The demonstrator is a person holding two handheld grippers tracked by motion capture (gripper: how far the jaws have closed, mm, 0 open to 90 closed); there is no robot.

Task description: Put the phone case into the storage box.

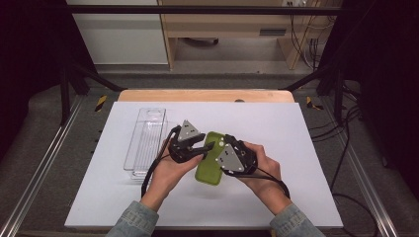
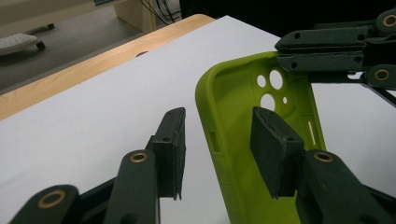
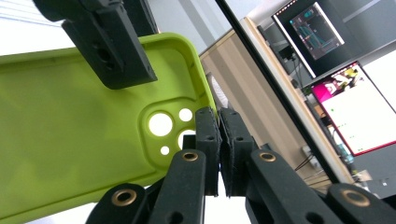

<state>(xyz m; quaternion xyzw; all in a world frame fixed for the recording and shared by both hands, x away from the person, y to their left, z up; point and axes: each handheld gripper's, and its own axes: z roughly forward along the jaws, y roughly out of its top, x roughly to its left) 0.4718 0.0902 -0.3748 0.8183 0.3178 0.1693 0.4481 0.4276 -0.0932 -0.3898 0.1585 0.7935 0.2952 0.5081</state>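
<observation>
Left gripper (image 2: 217, 149) spread astride the lime-green phone case (image 2: 233, 102) wall – round camera holes – right gripper (image 3: 219, 154) pinching its edge

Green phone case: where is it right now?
High view: the green phone case is mid-table between the left gripper and the right gripper, just right of the clear plastic bin.

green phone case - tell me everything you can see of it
The green phone case is lime, matte and rubbery-looking, empty, with round camera holes near one end and side slots. It is held above the white table, hollow side toward the left gripper. The right gripper is clamped on its wall by the camera holes. The left gripper straddles a side wall, jaws not yet pressing.
</observation>
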